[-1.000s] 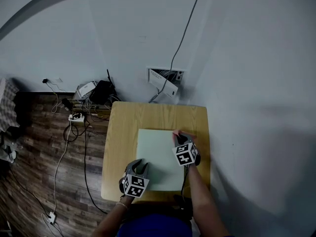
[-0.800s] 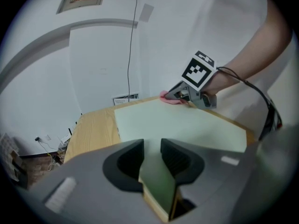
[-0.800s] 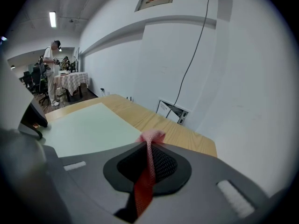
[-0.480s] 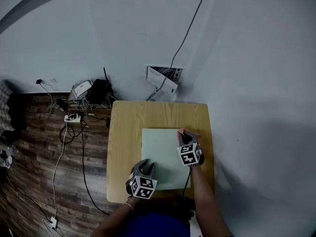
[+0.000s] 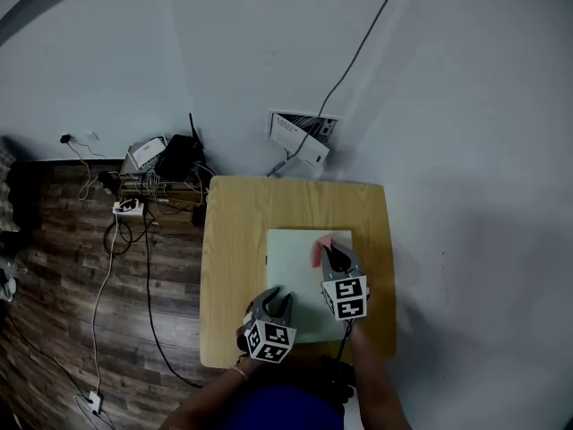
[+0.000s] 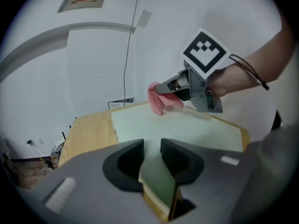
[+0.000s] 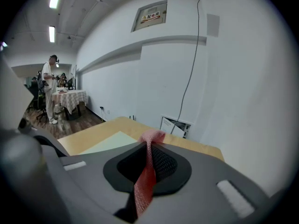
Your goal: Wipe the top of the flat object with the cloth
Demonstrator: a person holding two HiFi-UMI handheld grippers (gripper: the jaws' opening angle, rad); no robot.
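The right gripper pinches a pink-red woven cloth tight, over the far part of the pale green flat board; the left gripper clamps the board's near corner; the board lies on a light wooden table.

wall sign: print unreadable | cloth: partly hidden inside right gripper | flat object: near corner behind left gripper

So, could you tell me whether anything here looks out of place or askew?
Only the hatch cover in the wall behind the table: it hangs tilted out of its opening. Cables lie tangled on the floor at left. The green board lies flat on the table, the pink cloth clamped in the right gripper.
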